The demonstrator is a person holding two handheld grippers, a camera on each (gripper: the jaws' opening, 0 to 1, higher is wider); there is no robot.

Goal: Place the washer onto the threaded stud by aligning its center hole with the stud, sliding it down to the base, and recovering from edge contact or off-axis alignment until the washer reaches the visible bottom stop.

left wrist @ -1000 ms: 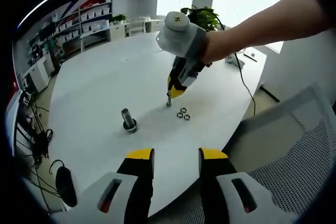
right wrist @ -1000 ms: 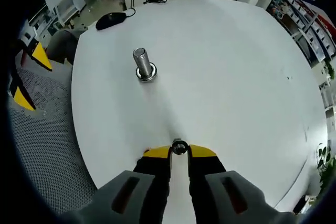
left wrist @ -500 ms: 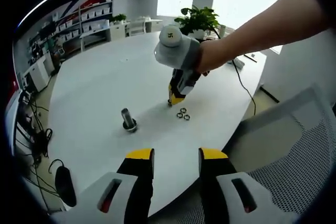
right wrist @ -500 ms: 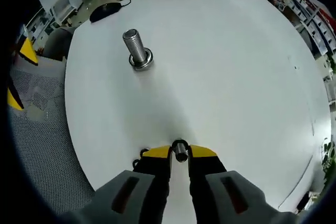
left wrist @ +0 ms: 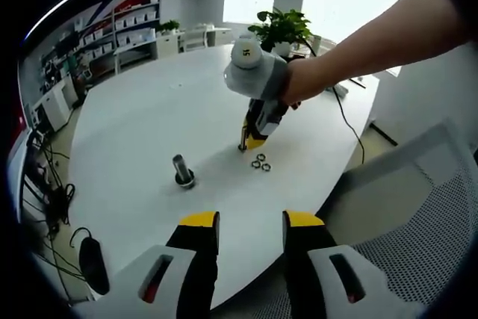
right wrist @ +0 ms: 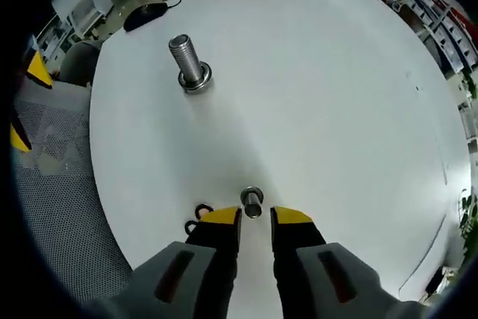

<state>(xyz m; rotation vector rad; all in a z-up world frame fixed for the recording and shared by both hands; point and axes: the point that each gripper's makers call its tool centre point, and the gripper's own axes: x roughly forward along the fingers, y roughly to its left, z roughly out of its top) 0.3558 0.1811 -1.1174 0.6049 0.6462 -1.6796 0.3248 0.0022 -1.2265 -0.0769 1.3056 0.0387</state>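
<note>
Right gripper view: jaws pinching a washer (right wrist: 252, 202), well apart from the threaded stud (right wrist: 184, 61).

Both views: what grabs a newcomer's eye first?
Probably the person's bare arm reaching in from the right of the left gripper view, lowering the right gripper to the white table beside loose washers. In the right gripper view, a washer sits at its yellow fingertips, and the threaded stud stands upright further off on the bare top.
</note>
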